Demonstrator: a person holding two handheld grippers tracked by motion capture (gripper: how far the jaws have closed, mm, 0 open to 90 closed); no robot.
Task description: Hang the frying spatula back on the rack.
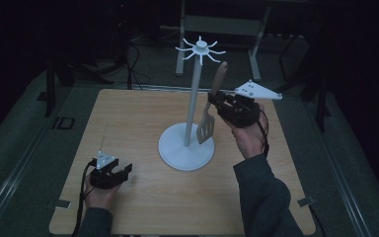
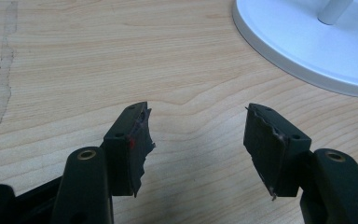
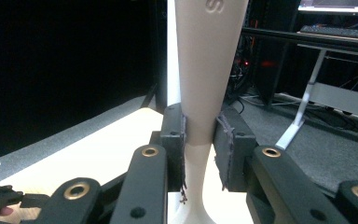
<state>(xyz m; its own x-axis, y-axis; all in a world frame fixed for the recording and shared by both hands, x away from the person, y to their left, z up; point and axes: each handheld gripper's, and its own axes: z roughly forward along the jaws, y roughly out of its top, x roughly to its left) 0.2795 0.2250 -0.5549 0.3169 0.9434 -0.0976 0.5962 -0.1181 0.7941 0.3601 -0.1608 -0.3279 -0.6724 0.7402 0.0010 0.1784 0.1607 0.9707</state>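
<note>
My right gripper [image 1: 216, 101] is clamped on the neck of the spatula [image 1: 211, 109], and I hold it raised above the table [image 1: 128, 123], just beside the pole of the white hanging stand [image 1: 192, 106]. Its long axis runs nearly upright, slightly tilted: the wooden handle points up towards the stand's hooks, and the slotted blade hangs down over the round base. My left gripper [image 2: 196, 140] rests low over the wood with its jaws spread wide, holding nothing.

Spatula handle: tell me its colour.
The spatula handle is light brown, wood-toned; the high view shows it best, held in the right gripper.
</note>
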